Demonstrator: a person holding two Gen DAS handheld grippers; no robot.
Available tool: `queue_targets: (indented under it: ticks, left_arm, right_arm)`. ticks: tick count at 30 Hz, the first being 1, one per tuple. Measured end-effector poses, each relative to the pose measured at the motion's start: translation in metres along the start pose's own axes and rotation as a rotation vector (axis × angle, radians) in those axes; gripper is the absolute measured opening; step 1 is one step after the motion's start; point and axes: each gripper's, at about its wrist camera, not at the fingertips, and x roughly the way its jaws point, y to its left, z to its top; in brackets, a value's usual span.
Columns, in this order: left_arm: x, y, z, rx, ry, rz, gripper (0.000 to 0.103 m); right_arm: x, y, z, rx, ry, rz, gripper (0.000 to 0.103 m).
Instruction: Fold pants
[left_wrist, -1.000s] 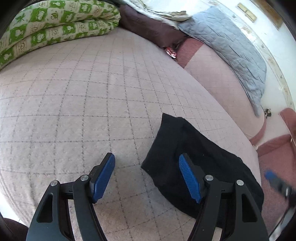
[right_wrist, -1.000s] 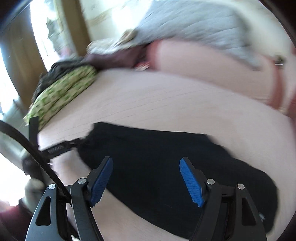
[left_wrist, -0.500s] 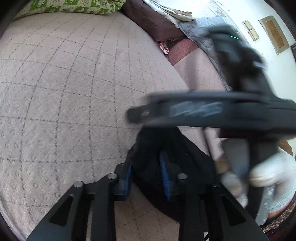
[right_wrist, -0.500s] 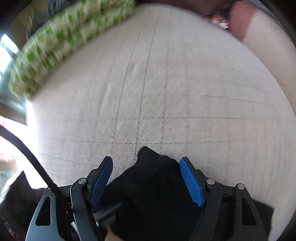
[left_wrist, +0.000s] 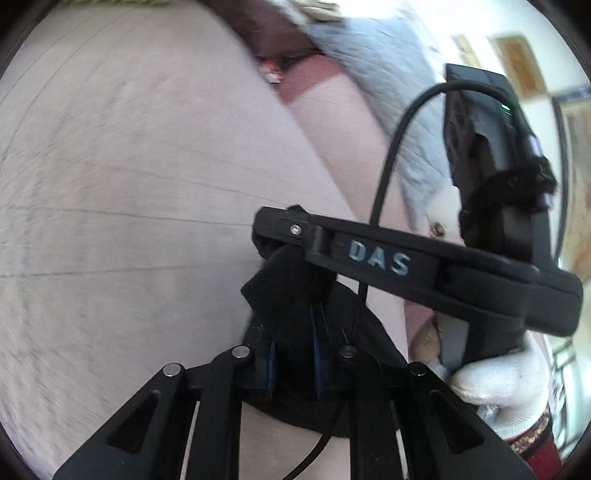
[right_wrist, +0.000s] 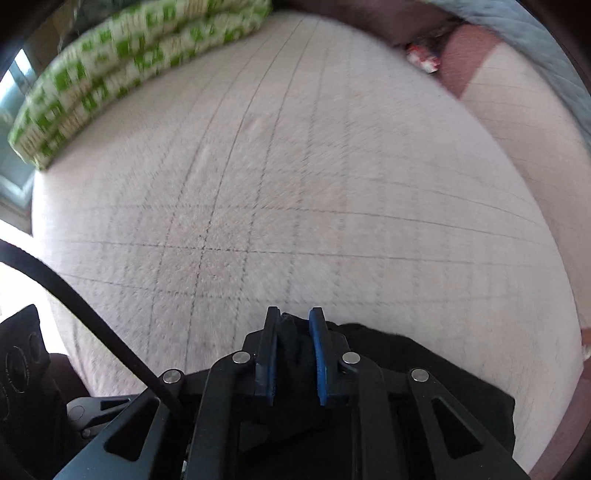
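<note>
Clamped left tool (left_wrist: 293, 363) and right tool (right_wrist: 293, 360), freshly closing, side by side on the black pants' (right_wrist: 424, 373) far edge, cloth trailing rearward on bed (right_wrist: 295, 184).

Bed (right_wrist: 295, 177) under pale pink quilted cover with grid stitching. Green-and-white patterned bedding (right_wrist: 122, 70) folded at far edge; grey quilted blanket (left_wrist: 388, 96) along wall side. Daylight from window (right_wrist: 14, 122) at left.

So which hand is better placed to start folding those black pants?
Probably neither alone. The left gripper and the right gripper have both just closed on an edge of the pants, so both look ready to lift and fold together over the bed.
</note>
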Motion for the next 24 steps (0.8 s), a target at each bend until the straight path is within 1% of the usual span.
queue_targets:
  ticks: [1, 2, 5, 6, 7, 8, 9, 10, 11, 12, 13, 14, 15, 16, 17, 18, 19, 20, 21, 22, 23, 24]
  left_arm:
    - [0.003, -0.016, -0.005, 0.038, 0.005, 0.001, 0.014]
    - [0.007, -0.025, -0.008, 0.053, 0.013, -0.004, 0.014]
    - [0.03, -0.052, -0.023, 0.061, 0.065, -0.039, 0.014]
    - [0.04, -0.064, -0.03, 0.08, 0.084, -0.039, 0.014]
    - [0.047, -0.072, -0.035, 0.103, 0.097, -0.032, 0.014]
    - [0.058, -0.084, -0.044, 0.14, 0.114, -0.016, 0.016]
    - [0.069, -0.093, -0.052, 0.172, 0.134, 0.002, 0.017]
    - [0.081, -0.103, -0.058, 0.202, 0.158, 0.021, 0.02]
    - [0.091, -0.113, -0.067, 0.236, 0.193, 0.037, 0.024]
    - [0.097, -0.119, -0.072, 0.257, 0.221, 0.041, 0.027]
    - [0.1, -0.128, -0.079, 0.28, 0.257, 0.03, 0.031]
    - [0.098, -0.133, -0.085, 0.299, 0.273, 0.013, 0.036]
    - [0.093, -0.138, -0.09, 0.322, 0.285, 0.0, 0.039]
    - [0.087, -0.142, -0.092, 0.343, 0.294, -0.01, 0.045]
    - [0.079, -0.147, -0.096, 0.359, 0.3, -0.02, 0.049]
    - [0.071, -0.149, -0.096, 0.37, 0.298, -0.029, 0.05]
    - [0.059, -0.146, -0.098, 0.38, 0.293, -0.028, 0.052]
    - [0.053, -0.145, -0.094, 0.388, 0.28, -0.011, 0.053]
    - [0.051, -0.143, -0.089, 0.388, 0.26, 0.023, 0.054]
    - [0.052, -0.139, -0.082, 0.38, 0.243, 0.065, 0.055]
    - [0.05, -0.131, -0.084, 0.369, 0.236, 0.102, 0.055]
    - [0.056, -0.124, -0.079, 0.342, 0.226, 0.144, 0.055]
  right_arm:
    - [-0.01, -0.008, -0.007, 0.018, -0.019, 0.001, 0.017]
    - [-0.02, -0.017, -0.016, 0.037, -0.038, 0.006, 0.017]
    - [-0.051, -0.051, -0.042, 0.114, -0.094, 0.024, 0.017]
    - [-0.057, -0.067, -0.053, 0.149, -0.11, 0.032, 0.017]
    - [-0.063, -0.084, -0.063, 0.181, -0.123, 0.039, 0.017]
    - [-0.068, -0.103, -0.082, 0.231, -0.142, 0.046, 0.017]
    - [-0.069, -0.115, -0.094, 0.266, -0.152, 0.047, 0.017]
    - [-0.069, -0.134, -0.114, 0.318, -0.167, 0.046, 0.02]
    - [-0.07, -0.148, -0.124, 0.35, -0.174, 0.044, 0.024]
    - [-0.067, -0.168, -0.144, 0.402, -0.177, 0.018, 0.032]
    - [-0.064, -0.181, -0.155, 0.434, -0.171, -0.02, 0.034]
    - [-0.063, -0.198, -0.175, 0.485, -0.157, -0.071, 0.034]
    - [-0.064, -0.209, -0.187, 0.522, -0.159, -0.076, 0.034]
    - [-0.068, -0.218, -0.2, 0.561, -0.173, -0.067, 0.037]
    - [-0.075, -0.228, -0.213, 0.596, -0.197, -0.064, 0.039]
    - [-0.086, -0.235, -0.226, 0.618, -0.23, -0.08, 0.039]
    - [-0.096, -0.238, -0.234, 0.624, -0.256, -0.097, 0.039]
    - [-0.109, -0.239, -0.242, 0.629, -0.297, -0.105, 0.039]
    - [-0.117, -0.238, -0.246, 0.634, -0.324, -0.082, 0.039]
    - [-0.124, -0.235, -0.248, 0.641, -0.355, -0.022, 0.039]
    - [-0.125, -0.229, -0.246, 0.645, -0.375, 0.038, 0.039]
    - [-0.124, -0.221, -0.244, 0.65, -0.395, 0.125, 0.039]
